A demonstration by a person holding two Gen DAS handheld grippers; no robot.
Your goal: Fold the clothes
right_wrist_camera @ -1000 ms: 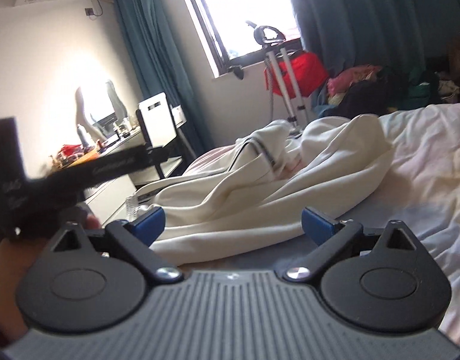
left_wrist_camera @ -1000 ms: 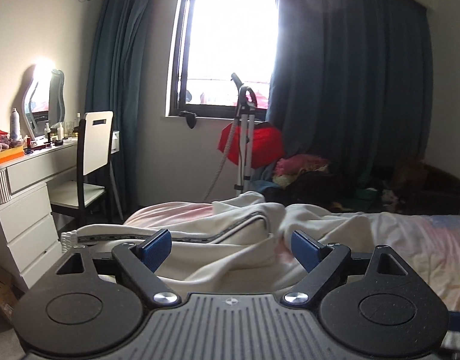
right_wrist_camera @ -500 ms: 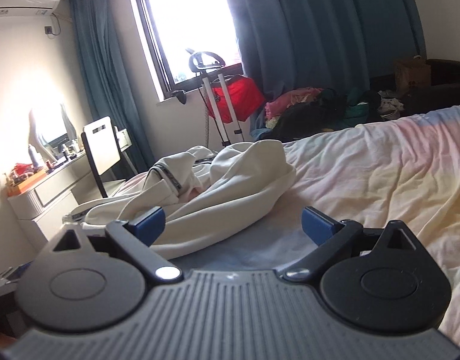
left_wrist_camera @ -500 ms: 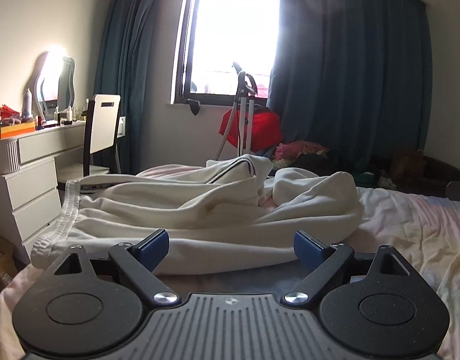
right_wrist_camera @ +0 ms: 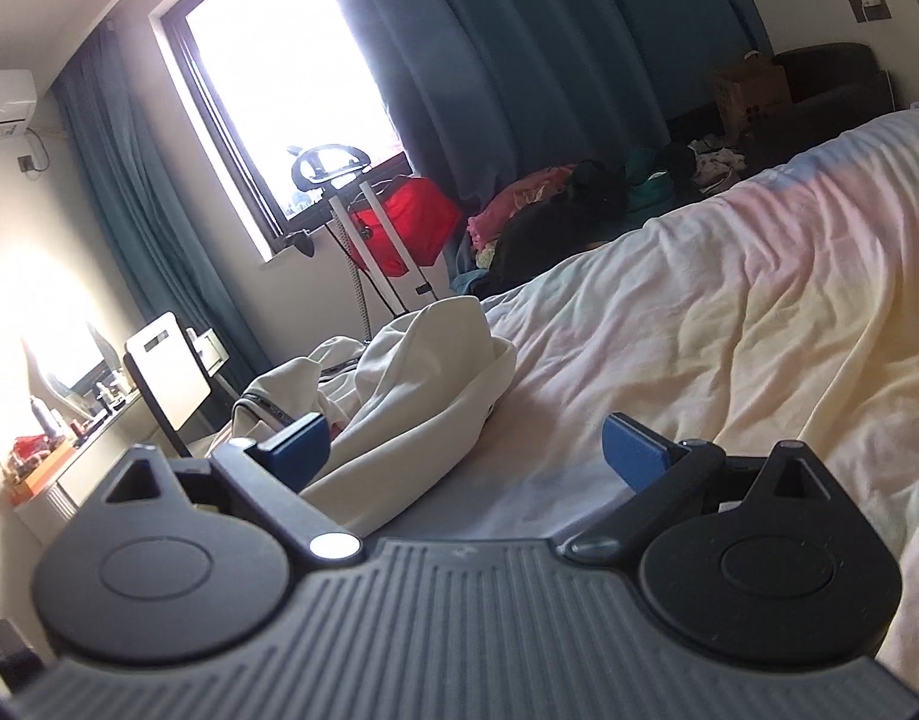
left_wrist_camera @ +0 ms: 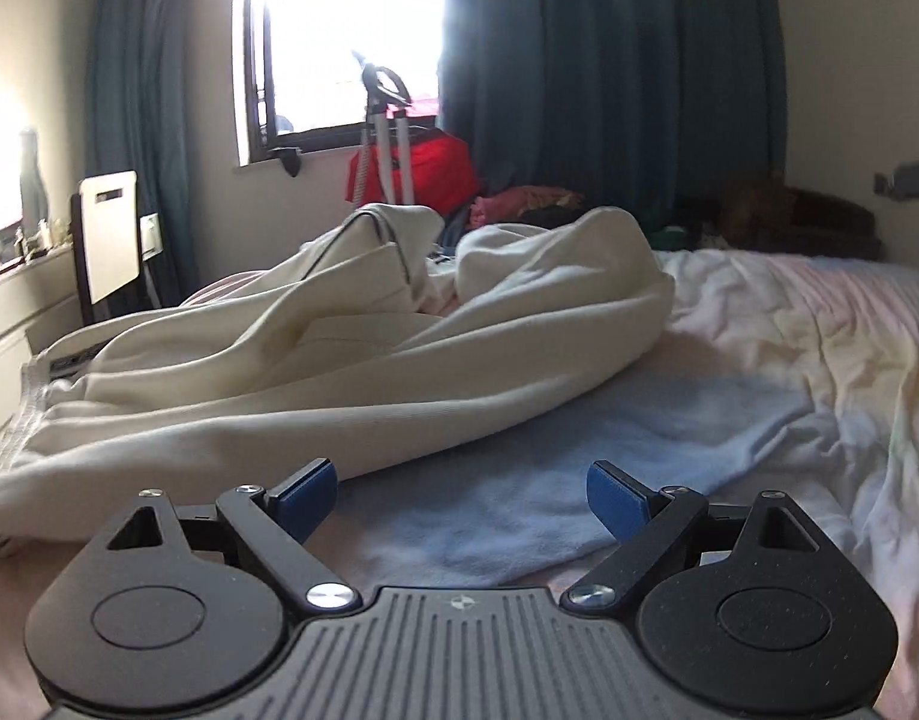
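A crumpled cream garment (left_wrist_camera: 351,354) with a dark-trimmed edge lies bunched on the bed sheet (left_wrist_camera: 789,348). My left gripper (left_wrist_camera: 462,495) is open and empty, low over the bed just in front of the garment's near hem. The garment also shows in the right wrist view (right_wrist_camera: 411,384), left of centre. My right gripper (right_wrist_camera: 465,450) is open and empty, with its left fingertip (right_wrist_camera: 297,441) close beside the garment's right edge; I cannot tell whether they touch.
A white chair (left_wrist_camera: 108,234) and a dresser (right_wrist_camera: 51,480) with bottles stand left of the bed. A garment steamer (left_wrist_camera: 387,138) and red bag (left_wrist_camera: 435,168) stand under the window. A pile of clothes (right_wrist_camera: 579,204) lies beyond the bed. Wide pastel sheet (right_wrist_camera: 759,312) stretches right.
Both grippers have drawn back and swung right. The garment now sits farther off and more to the left in both views. Both grippers stay open.
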